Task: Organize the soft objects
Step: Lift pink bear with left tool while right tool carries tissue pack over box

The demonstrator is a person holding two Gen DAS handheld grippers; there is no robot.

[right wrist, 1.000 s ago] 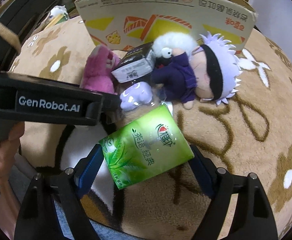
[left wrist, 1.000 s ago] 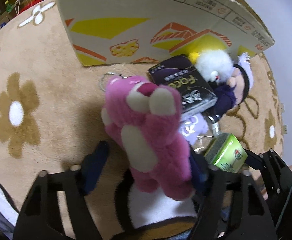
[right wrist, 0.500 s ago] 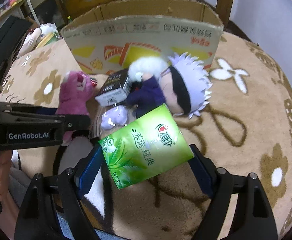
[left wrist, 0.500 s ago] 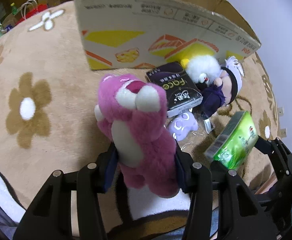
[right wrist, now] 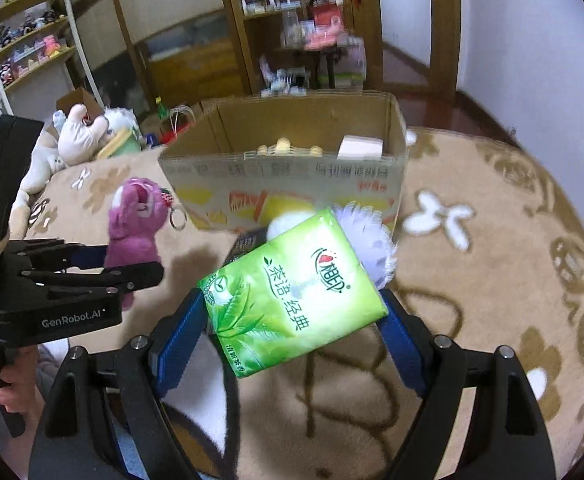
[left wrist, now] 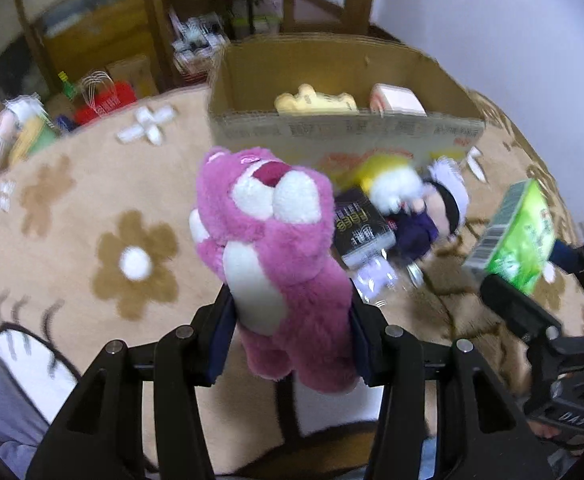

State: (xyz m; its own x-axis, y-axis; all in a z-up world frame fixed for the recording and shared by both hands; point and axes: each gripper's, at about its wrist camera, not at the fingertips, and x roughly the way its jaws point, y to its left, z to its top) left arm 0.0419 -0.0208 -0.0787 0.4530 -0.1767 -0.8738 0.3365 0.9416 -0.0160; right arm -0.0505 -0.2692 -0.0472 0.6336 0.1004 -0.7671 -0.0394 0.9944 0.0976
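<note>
The fluffy pink plush bear is pinched by the left gripper jaws, the green plastic tissue pack by the right gripper; either could be snagged on the open cardboard box rim

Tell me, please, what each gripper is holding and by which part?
The left gripper clamps the pink bear by its lower body; the right gripper holds the green tissue pack by its side edges.

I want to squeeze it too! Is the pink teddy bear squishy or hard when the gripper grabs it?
Probably squishy: the left gripper is shut on the pink teddy bear, and its fluffy fur bulges around the pads. It likely weighs little, since it stands up from that low grip. Its keyring dangles, so it may swing.
</note>
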